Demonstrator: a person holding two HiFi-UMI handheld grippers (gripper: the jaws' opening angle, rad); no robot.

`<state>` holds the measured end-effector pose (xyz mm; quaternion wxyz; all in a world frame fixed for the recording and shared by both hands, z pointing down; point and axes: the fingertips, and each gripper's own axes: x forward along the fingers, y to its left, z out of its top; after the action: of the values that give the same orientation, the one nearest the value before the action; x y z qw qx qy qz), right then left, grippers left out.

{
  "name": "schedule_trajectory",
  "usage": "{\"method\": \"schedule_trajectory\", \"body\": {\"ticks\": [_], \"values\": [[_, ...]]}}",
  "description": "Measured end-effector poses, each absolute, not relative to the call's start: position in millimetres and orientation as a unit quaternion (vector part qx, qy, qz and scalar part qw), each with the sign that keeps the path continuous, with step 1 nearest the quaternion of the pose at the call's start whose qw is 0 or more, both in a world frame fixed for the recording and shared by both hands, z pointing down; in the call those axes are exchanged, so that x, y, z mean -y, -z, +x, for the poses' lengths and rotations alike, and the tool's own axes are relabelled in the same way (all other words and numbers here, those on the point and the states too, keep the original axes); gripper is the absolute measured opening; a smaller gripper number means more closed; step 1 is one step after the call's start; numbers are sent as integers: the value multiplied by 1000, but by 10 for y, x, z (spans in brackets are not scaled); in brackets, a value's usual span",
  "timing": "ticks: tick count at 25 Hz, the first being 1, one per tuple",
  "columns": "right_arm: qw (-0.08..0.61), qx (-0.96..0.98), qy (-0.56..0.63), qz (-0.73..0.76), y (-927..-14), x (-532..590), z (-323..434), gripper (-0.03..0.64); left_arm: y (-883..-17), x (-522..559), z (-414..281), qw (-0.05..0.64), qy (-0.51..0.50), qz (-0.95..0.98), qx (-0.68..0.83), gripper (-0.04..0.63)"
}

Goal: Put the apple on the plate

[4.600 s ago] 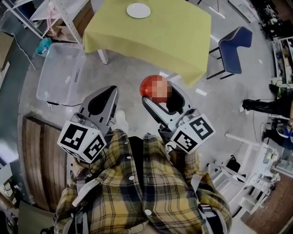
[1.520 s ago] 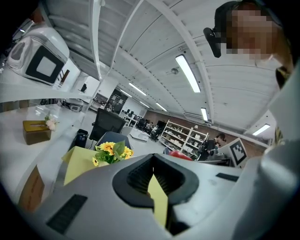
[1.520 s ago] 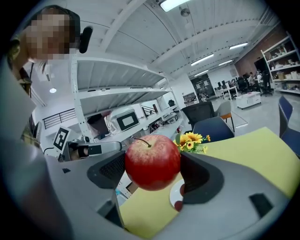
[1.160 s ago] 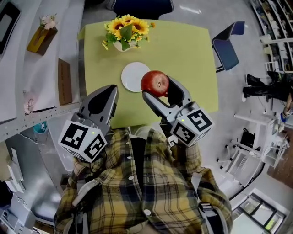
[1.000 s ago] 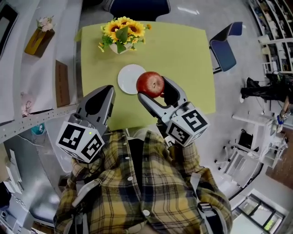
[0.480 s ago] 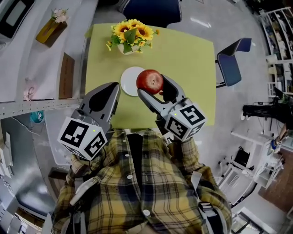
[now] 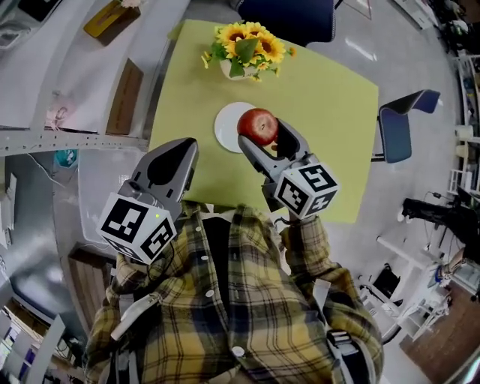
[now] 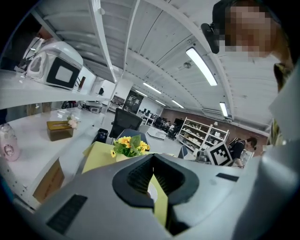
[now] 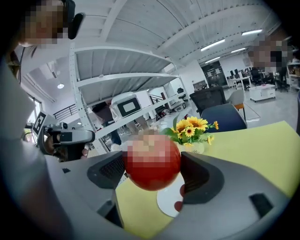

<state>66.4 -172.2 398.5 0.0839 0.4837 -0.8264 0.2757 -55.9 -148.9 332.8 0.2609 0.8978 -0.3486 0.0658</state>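
Observation:
In the head view, the red apple (image 7: 257, 125) is clamped between the jaws of my right gripper (image 7: 261, 130), which is shut on it. It hangs over the right part of the white plate (image 7: 227, 127) on the yellow-green table (image 7: 330, 112). The right gripper view shows the apple (image 9: 152, 161) between the pads, with the plate (image 9: 169, 199) below and beyond it. My left gripper (image 7: 182, 145) is held at the table's near edge, left of the plate, shut and holding nothing. A sliver of the plate (image 8: 151, 193) shows through the left gripper (image 8: 153, 161).
A vase of sunflowers (image 7: 245, 46) stands on the table just behind the plate. Blue chairs stand at the right side (image 7: 401, 131) and far end (image 7: 289, 15). A white shelf unit (image 7: 67, 90) with a wooden board (image 7: 124, 97) runs along the left.
The view has come closer to the table. The right gripper, still shut on the apple, now holds it over the plate's right part. The left gripper stays shut beside it.

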Motion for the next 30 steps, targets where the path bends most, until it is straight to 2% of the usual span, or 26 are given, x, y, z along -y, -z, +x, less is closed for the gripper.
{"method": "schedule_trajectory", "body": {"ticks": [8, 16, 30], "values": [[118, 818, -306, 472, -4655, 1842, 685, 365, -3770, 1387, -704, 303, -95, 869, 380, 8], [166, 816, -284, 476, -5301, 1989, 662, 365, -3987, 1349, -820, 324, -108, 846, 410, 8], [197, 810, -258, 489, -5654, 2035, 658, 365, -4120, 1437, -907, 337, -117, 835, 419, 8]]}}
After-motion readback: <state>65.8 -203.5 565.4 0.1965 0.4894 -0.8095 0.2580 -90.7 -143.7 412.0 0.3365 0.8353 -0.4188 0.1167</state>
